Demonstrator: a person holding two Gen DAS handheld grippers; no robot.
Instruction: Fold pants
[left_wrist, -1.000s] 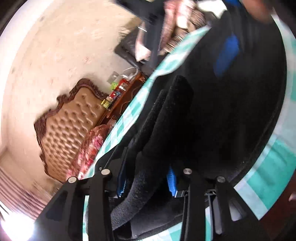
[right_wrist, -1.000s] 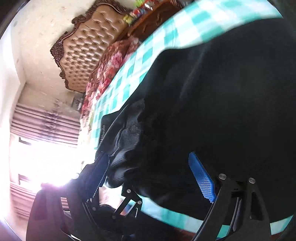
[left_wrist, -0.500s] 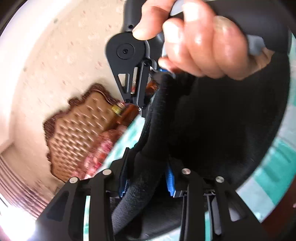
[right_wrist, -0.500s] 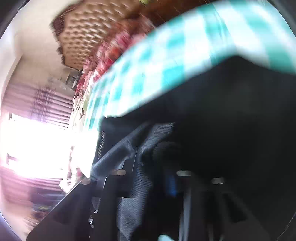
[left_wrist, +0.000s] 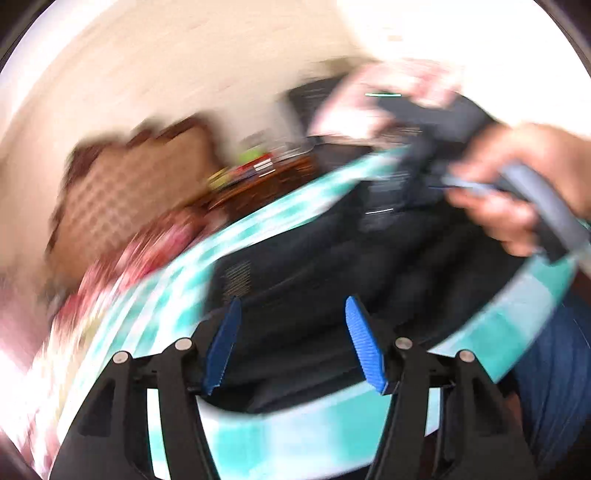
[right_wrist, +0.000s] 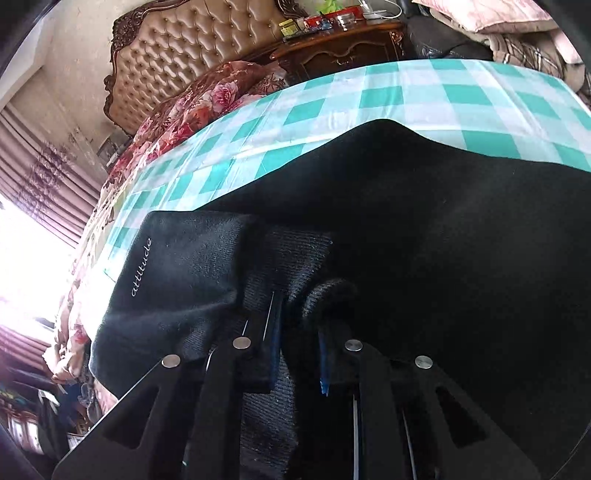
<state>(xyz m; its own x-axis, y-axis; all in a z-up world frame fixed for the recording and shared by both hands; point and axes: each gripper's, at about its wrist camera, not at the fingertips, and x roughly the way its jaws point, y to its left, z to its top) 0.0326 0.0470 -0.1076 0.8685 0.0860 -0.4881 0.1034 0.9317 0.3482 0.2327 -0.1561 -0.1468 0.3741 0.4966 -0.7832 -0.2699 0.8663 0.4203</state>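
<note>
The cloth (right_wrist: 424, 92), teal-checked, carries the black pants (right_wrist: 461, 240), which fill the right wrist view from 3 to 9 o'clock. The right gripper (right_wrist: 297, 354) is nearly closed, pinching a pants fold at 6 o'clock. The left gripper (left_wrist: 293, 347) stands wide apart and holds nothing, with the pants (left_wrist: 314, 266) just ahead at 12 o'clock.

We read one word only: "attitude", in pale slanted script running along the edge of the black pants (right_wrist: 184, 280), seen in the right wrist view. The left wrist view is motion-blurred, and we can make out no lettering there.
</note>
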